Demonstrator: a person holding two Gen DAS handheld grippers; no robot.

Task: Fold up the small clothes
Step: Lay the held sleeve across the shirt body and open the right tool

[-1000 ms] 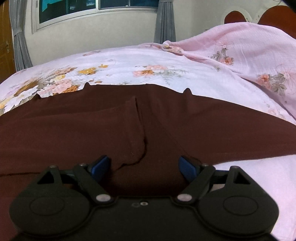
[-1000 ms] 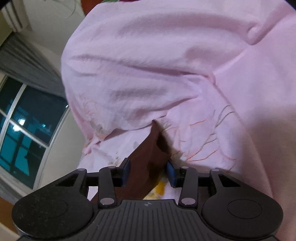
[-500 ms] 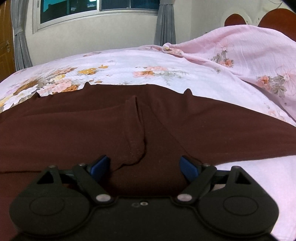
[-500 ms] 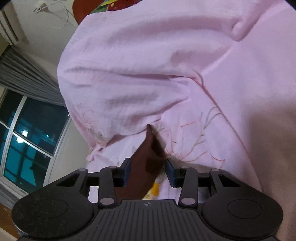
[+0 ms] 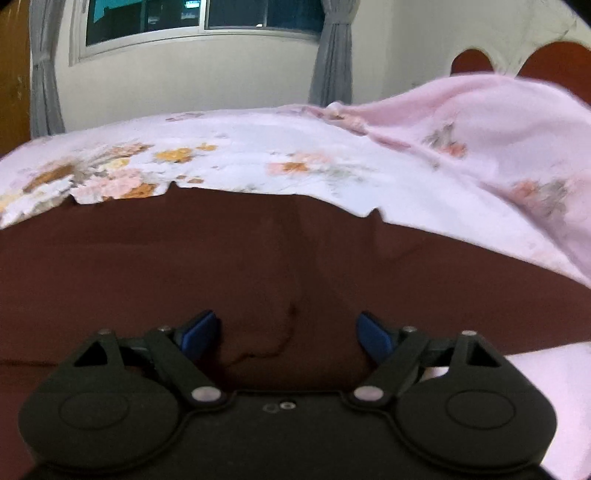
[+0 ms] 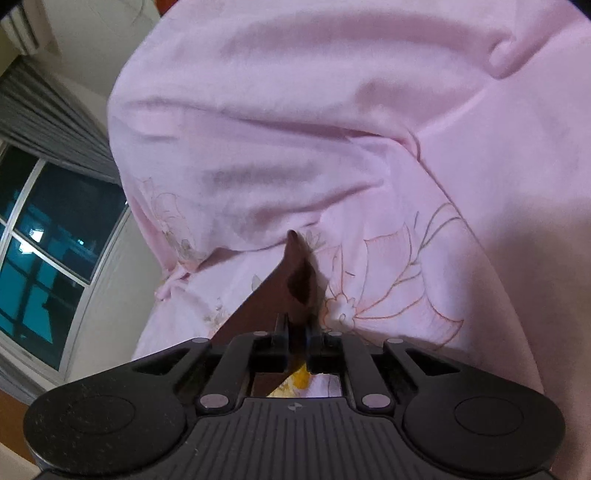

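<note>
- The left gripper (image 5: 288,330) is released, its blue-padded fingers (image 5: 199,330) spread wide and low over the dark brown garment (image 5: 258,258), with cloth between them but not pinched.
- The dark brown garment lies spread flat across the bed, covering the lower half of the left wrist view from its left edge to its right edge; a soft crease runs down its middle toward the gripper.
- Beyond the garment, the floral bedsheet (image 5: 240,155) shows orange and pink flower prints, denser at the left.
- To the right, a pink blanket (image 5: 480,122) with small flower prints is bunched up against the wooden headboard (image 5: 554,59).
- Behind the bed stand a window (image 5: 192,16) and grey curtains (image 5: 332,62) at its sides.
- The right gripper (image 6: 296,334) is clenched on a corner of the dark brown garment (image 6: 291,273), whose pointed tip stands up past the fingers against the pink blanket (image 6: 295,110).
- An outlined flower drawing marks the blanket just right of the held corner.
- No readable writing or brand shows; only a small pale mark sits on the right gripper body.
</note>
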